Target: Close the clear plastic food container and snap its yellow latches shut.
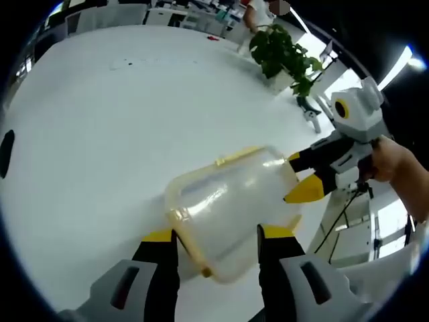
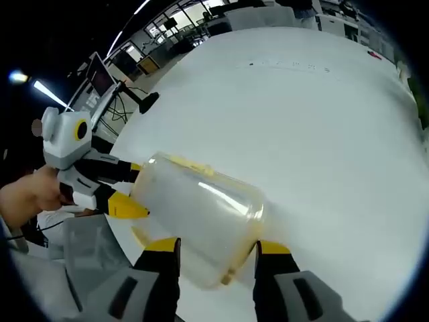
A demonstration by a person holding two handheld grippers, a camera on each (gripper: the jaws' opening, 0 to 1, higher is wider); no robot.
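My left gripper (image 1: 218, 236) and right gripper (image 2: 218, 249) each stand open, jaws flanking opposite ends of the clear plastic food container with yellow latches (image 1: 231, 204). It lies tipped on the white table (image 1: 100, 121). I can read no writing.

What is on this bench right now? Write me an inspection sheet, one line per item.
Surface: white table, broad and mostly bare.
Job's things: clear plastic food container lying tilted, yellow trim along its rim; latch state cannot be told.
Clutter: small dark specks and a red item far across the table; a dark object at the left gripper view's edge.
Grippers: left gripper and right gripper each straddle an end of the container; whether the jaws press on it cannot be told.
Cables: dark cable hanging beside the right gripper.
Surroundings: potted plant, monitors, office desks behind.
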